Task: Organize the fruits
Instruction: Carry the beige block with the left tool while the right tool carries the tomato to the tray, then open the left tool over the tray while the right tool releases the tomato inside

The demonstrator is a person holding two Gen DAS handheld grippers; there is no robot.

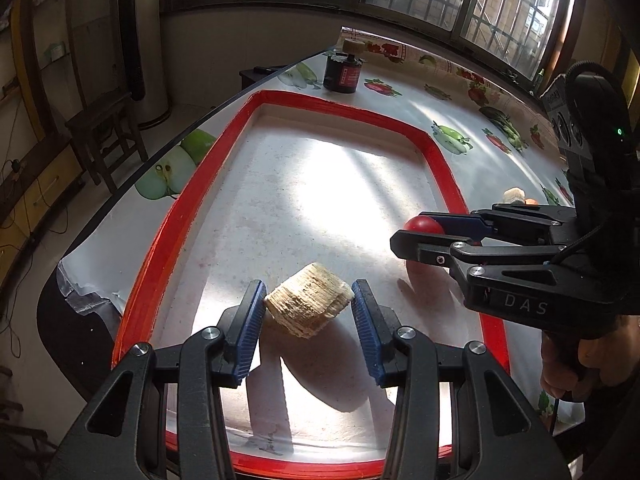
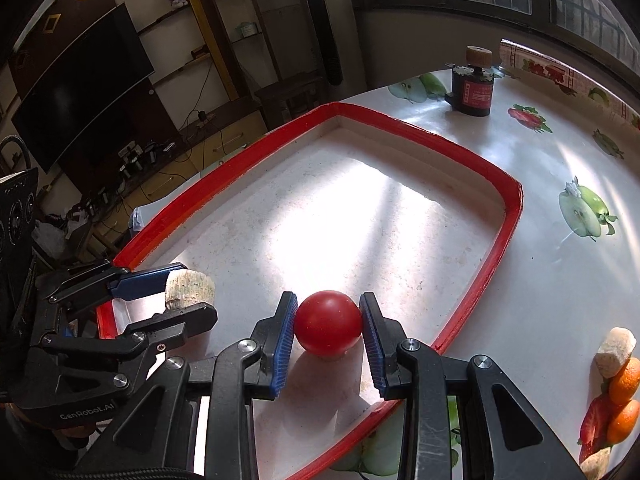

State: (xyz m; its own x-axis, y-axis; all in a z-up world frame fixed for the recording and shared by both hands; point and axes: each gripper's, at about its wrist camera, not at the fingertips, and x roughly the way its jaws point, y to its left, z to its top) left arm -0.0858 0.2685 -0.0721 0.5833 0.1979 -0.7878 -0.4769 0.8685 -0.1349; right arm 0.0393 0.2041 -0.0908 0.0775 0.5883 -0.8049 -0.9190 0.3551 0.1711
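Red-rimmed and white inside, a shallow tray (image 1: 240,128) is set on a table covered with a fruit-printed cloth (image 1: 400,92). Above the near part of the tray two grippers are held side by side, both pointed downward. The left gripper (image 1: 308,308) is closed on a beige, ridged chunk (image 1: 308,306), which is pinched between the blue pads, one pad against each side. The right gripper (image 2: 329,326) is closed on a red ball-shaped fruit (image 2: 329,326), which is pressed between its pads; a shadow is cast on the tray floor just beneath it. In the left wrist view a hand (image 1: 580,364) is seen wrapped around the handle of the right gripper. Outside the tray, on the cloth by its right rim, a small pile is seen: orange pieces (image 2: 624,380), a red slice (image 2: 594,420) and a pale beige piece (image 2: 614,346). A black cylindrical device with a wooden knob (image 2: 474,84) is stood beyond the far corner of the tray.
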